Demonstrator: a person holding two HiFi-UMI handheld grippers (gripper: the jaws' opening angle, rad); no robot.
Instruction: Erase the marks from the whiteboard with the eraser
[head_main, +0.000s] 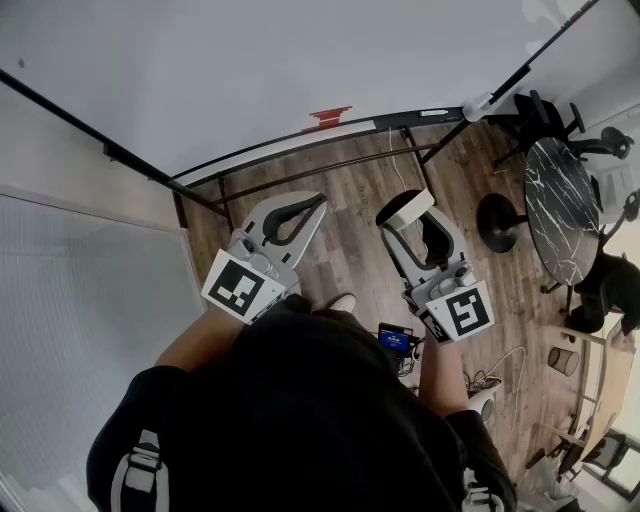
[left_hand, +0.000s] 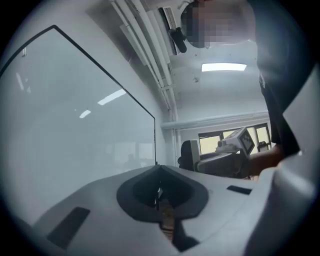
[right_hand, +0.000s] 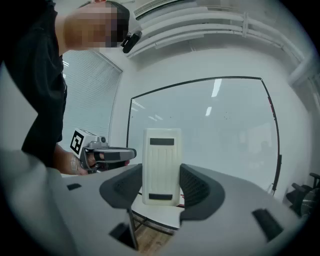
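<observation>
- Right tongs (right_hand: 161, 189) are clamped on the eraser (right_hand: 161, 162). They grip its two long sides near the lower end, so most of the block stands up past the jaw tips. I take that as deliberate, since it leaves the far end free to reach the board.
- The eraser is a pale cream block with its ribbed back facing the camera. It has one dark strip near the top and another near the bottom. The wiping face is turned away toward the board, so I can't see it.
- Left tongs (left_hand: 159, 194) have their jaws pressed together with nothing between them. They sit beside the right pair, low centre in the head view. My guess is the spare hand is just parked out of the way.
- The whiteboard (head_main: 250, 70) fills the upper left of the head view and stands on a black frame over a wood floor (head_main: 350, 200). The eraser is held short of it, not touching.
- The board looks nearly blank. The one thing I can pick out is a red patch (head_main: 330, 117) at its lower edge, top centre of the head view. I can't tell whether it is ink or an object.
- As I judge it, wiping has not begun. The next move calls for bringing the eraser flat against the surface.
</observation>
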